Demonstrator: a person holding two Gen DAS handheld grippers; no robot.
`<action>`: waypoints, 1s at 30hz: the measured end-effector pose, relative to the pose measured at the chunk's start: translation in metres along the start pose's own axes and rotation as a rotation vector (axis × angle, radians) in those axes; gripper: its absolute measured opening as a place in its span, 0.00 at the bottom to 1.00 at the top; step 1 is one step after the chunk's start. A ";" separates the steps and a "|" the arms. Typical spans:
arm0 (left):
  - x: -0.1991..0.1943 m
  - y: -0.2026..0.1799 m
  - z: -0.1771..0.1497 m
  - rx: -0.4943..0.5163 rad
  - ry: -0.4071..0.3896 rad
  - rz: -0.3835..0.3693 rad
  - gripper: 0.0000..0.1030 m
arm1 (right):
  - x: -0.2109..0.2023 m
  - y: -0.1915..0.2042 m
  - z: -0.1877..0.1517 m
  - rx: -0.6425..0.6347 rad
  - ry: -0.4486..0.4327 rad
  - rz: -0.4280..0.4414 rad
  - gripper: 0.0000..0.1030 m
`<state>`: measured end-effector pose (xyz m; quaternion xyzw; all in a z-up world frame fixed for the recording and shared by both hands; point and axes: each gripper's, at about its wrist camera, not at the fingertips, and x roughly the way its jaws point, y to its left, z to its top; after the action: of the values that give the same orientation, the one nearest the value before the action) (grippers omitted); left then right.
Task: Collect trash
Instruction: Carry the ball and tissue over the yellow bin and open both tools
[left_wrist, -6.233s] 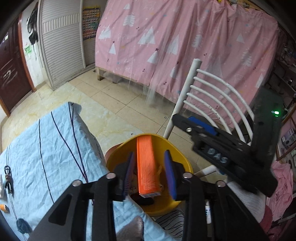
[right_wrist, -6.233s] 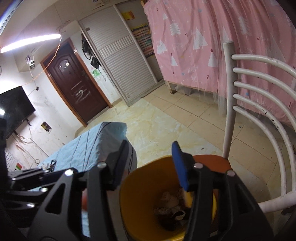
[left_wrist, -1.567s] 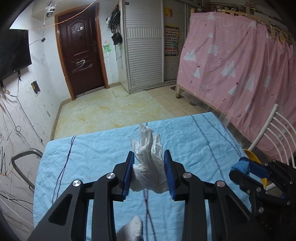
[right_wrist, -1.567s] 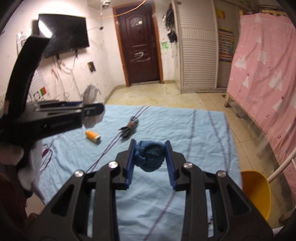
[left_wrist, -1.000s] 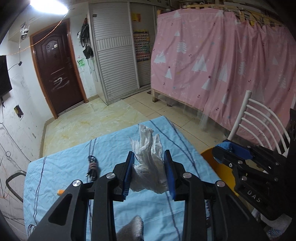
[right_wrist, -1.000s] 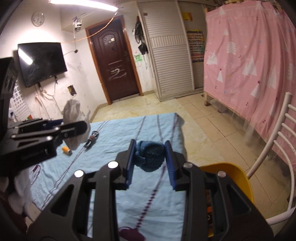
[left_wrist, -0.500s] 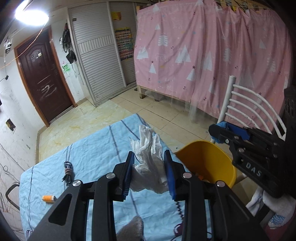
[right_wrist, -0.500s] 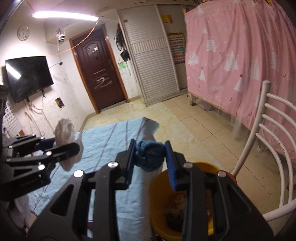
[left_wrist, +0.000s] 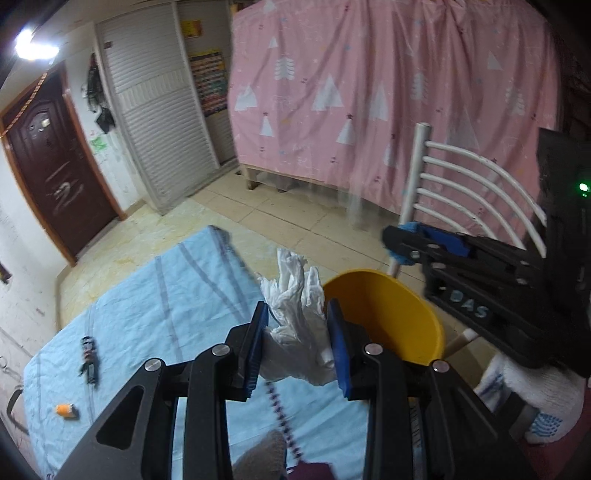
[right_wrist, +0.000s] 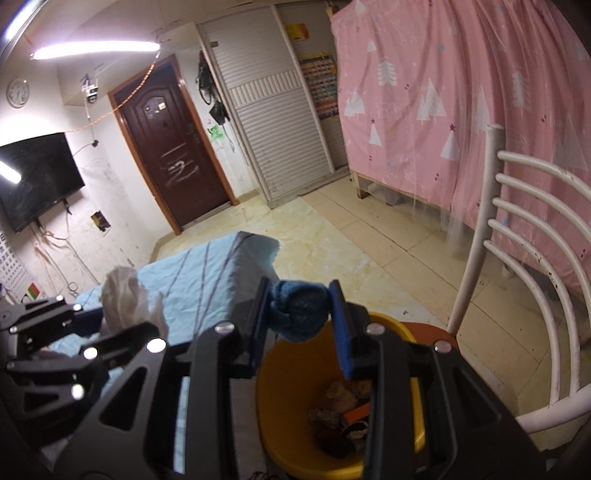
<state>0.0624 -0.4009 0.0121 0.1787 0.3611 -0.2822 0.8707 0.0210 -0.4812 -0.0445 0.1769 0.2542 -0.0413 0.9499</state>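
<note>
Table (left_wrist: 155, 295) under a pale blue striped cloth fills the left of your left wrist view, with a small orange object (left_wrist: 65, 410) and a dark bundled cord (left_wrist: 88, 360) lying well apart from each other near its left end. Your left gripper (left_wrist: 295, 332) is clamped on a crumpled white plastic wrapper (left_wrist: 297, 325), held above the table's right edge, just beside the yellow bin (left_wrist: 391, 321). To the right of the bin, your right gripper (left_wrist: 402, 243) reaches in from the side, with a white chair back (left_wrist: 476, 184) behind it and the pink tree-print curtain (left_wrist: 369, 81) beyond.

In the right wrist view, your left gripper (right_wrist: 88, 317) sits at the far left with the white wrapper (right_wrist: 123, 295) standing up out of it, over the blue cloth (right_wrist: 207, 273). Your right gripper (right_wrist: 299, 314) pinches a blue knitted ball (right_wrist: 299, 310) between its blue pads (right_wrist: 338, 325), held directly above the near rim of the yellow bin (right_wrist: 280, 406). The bin sits on a chair seat and already holds crumpled paper scraps and an orange piece (right_wrist: 356, 411). White chair rails (right_wrist: 524, 258) curve up at the right.
</note>
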 end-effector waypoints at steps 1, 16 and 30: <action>0.004 -0.005 0.001 0.007 0.003 -0.025 0.23 | 0.000 -0.001 0.000 0.004 0.001 -0.003 0.30; 0.055 -0.034 0.000 -0.013 0.062 -0.136 0.65 | 0.008 -0.025 -0.001 0.071 0.013 -0.011 0.44; 0.031 0.001 -0.019 -0.085 0.040 -0.128 0.65 | 0.010 -0.011 -0.005 0.044 0.017 0.005 0.58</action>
<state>0.0712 -0.4016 -0.0232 0.1236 0.4010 -0.3182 0.8501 0.0254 -0.4896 -0.0575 0.1986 0.2608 -0.0431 0.9438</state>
